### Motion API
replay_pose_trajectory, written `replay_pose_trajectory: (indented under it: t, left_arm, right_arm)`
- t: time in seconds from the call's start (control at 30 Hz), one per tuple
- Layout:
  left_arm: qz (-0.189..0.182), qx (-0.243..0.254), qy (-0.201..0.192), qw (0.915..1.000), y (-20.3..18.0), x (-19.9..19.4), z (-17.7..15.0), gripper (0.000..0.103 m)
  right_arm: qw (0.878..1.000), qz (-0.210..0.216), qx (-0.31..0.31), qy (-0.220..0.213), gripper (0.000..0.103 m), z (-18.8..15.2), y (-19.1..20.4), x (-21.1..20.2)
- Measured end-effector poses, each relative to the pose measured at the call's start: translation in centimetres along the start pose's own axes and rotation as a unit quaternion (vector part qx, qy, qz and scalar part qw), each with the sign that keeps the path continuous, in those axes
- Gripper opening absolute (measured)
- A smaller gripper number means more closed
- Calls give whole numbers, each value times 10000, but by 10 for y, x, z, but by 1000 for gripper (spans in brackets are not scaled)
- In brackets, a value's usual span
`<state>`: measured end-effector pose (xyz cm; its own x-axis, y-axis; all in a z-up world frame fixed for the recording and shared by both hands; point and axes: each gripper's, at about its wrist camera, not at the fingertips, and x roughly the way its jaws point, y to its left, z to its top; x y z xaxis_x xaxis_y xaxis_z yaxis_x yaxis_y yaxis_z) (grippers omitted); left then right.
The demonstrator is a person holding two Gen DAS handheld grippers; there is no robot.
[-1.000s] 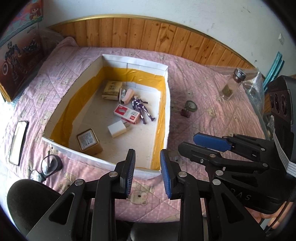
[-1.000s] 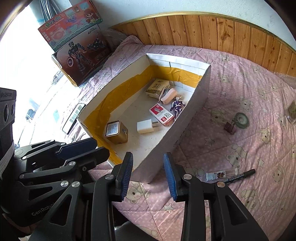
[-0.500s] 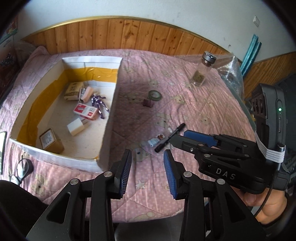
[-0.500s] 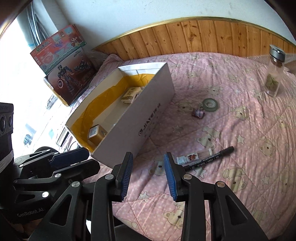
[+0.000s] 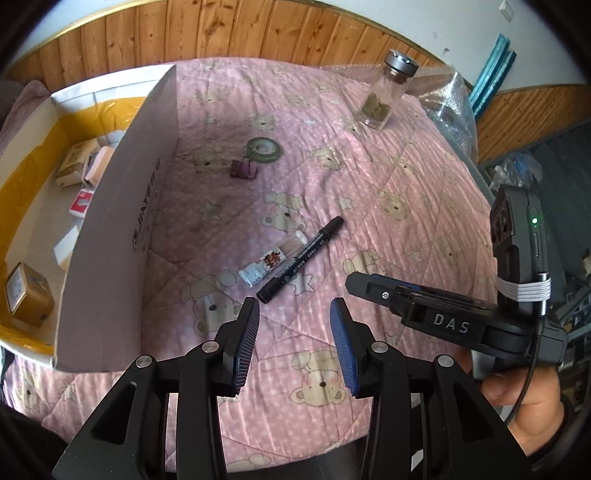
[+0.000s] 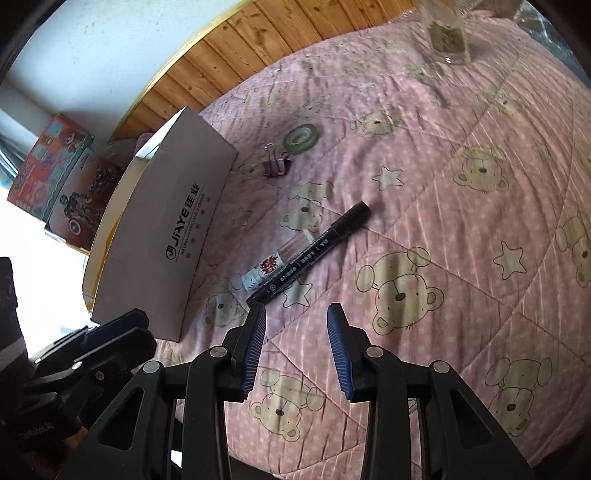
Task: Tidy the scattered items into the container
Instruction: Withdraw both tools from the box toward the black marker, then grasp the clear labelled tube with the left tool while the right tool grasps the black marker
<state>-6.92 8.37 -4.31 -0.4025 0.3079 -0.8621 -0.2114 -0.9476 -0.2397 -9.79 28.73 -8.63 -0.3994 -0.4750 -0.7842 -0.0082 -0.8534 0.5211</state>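
Left wrist: box [image 5: 110, 229] with cartons [image 5: 27, 295]

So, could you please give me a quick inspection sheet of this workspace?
Surface: pink bear-print quilt.
Job's things: open box, part filled; marker beside small tube; binder clip by tape roll; jar upright.
Clutter: bubble wrap.
Grippers: left hand-held gripper opening, empty; right hand-held gripper open, empty.
Cables: one at the right hand.
Surroundings: wood panelling; toy boxes.
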Motion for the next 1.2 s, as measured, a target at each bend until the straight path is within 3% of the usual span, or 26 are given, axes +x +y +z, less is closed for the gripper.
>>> replay_pose_trajectory:
  t: [0.3,0.4,0.47,0.57,0.63,0.73,0.9,0.97,1.1,1.2]
  left_arm:
    - [241,-117,104,9996,13,57,21,42]
    - [369,-123,303,9988,18,78,19,42]
    - [264,-200,373,9988,22,88,17,44]
    - [124,-50,459,9989,14,94,12,41]
    - [173,230,468,9985,4,96,10,41]
    - [92,215,426,9988,5,97,12,43]
    - [-219,-172,338,9990,20,92,19,42]
    - [-239,-260,304,9989,24,89,21,42]
    - [-233,-435,296,9983,33,89,24,42]
    - [-223,-416,336,9983,31,92,25,42]
  right_arm:
    - [9961,393,751,258,37,30,-26,24]
    - [9955,282,810,406,37,39,-27,41]
    - [9954,173,820,460,36,42,-27,53]
    - [9981,-25,503,360,35,48,-18,57]
    - [9987,-440,29,246,27,50,-9,57]
    - [9938,-989,-505,47,28,50,2,52]
    - [9974,-647,-311,48,35,52,-7,58]
    - [9958,-725,-556,43,39,52,2,63]
    - [9928,-775,-902,109,23,51,13,67]
    - [9772,-1496,-1499,-138,14,52,23,57]
